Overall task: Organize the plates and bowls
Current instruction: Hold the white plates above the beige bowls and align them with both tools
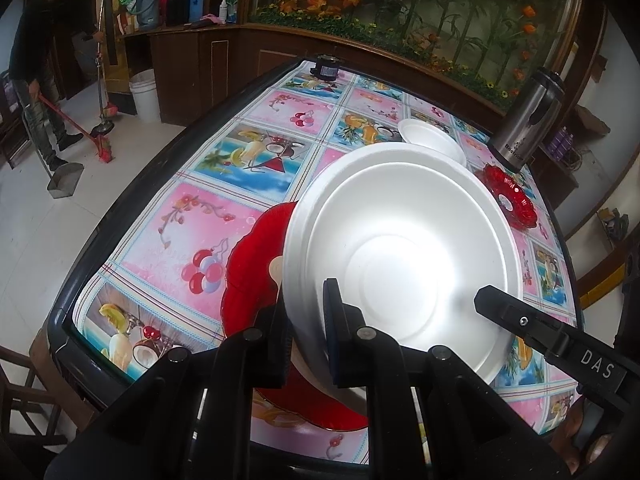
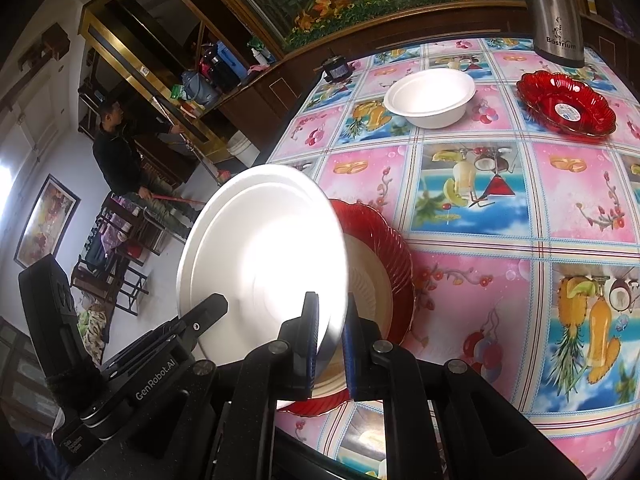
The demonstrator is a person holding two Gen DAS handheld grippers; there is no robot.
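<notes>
White foam plate [image 1: 404, 256] tilted up on edge, my left gripper [image 1: 306, 344] and right gripper [image 2: 330, 346] both clamped on its rim, red scalloped plate [image 2: 394, 264] on tablecloth [image 2: 472, 280] beneath, white bowl [image 2: 430, 94] and red dish [image 2: 566, 102] farther back

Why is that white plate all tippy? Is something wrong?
The white plate stands tilted on edge above the red dish, pinched at its rim by both grippers, left and right. It's being held, not fallen. Nothing looks spilled or broken.
</notes>
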